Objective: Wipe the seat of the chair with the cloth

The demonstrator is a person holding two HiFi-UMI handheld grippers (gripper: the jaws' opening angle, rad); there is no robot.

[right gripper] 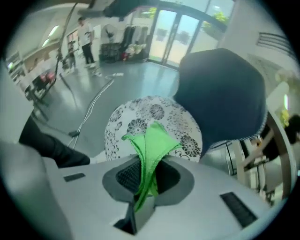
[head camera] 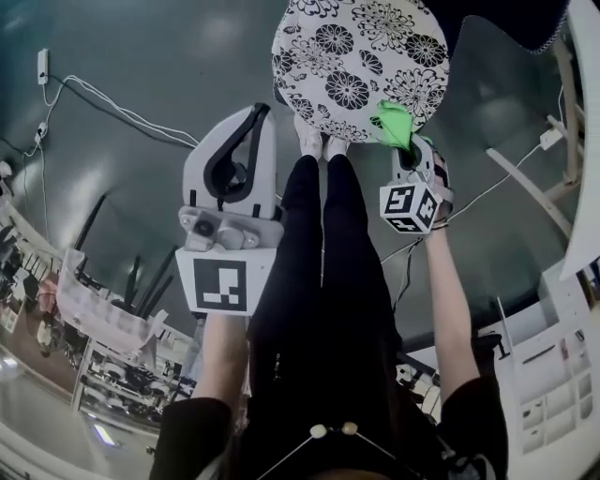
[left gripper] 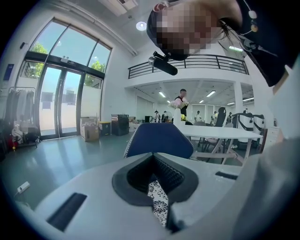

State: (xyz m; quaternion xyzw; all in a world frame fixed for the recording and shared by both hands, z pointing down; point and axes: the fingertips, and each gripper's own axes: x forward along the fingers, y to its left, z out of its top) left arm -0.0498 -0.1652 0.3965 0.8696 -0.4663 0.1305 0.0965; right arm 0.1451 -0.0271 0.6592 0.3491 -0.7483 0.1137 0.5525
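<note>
The chair seat [head camera: 361, 56] is round, white with black flowers, at the top of the head view; its dark blue backrest [head camera: 506, 23] lies beyond it. My right gripper [head camera: 410, 155] is shut on a bright green cloth [head camera: 394, 122], which hangs over the seat's near edge. In the right gripper view the cloth [right gripper: 152, 145] stands up between the jaws of the right gripper [right gripper: 147, 176], in front of the seat [right gripper: 136, 124] and backrest [right gripper: 220, 93]. My left gripper [head camera: 255, 114] is raised left of the seat, shut and empty. In its own view the left gripper [left gripper: 152, 159] points at the backrest [left gripper: 159, 138].
The person's black-clad legs [head camera: 323, 262] and feet stand just before the seat. White cables [head camera: 112, 108] and a power strip [head camera: 42, 66] lie on the grey floor at left. A pale wooden frame [head camera: 544, 187] stands at right. A white table [left gripper: 220, 133] is behind the chair.
</note>
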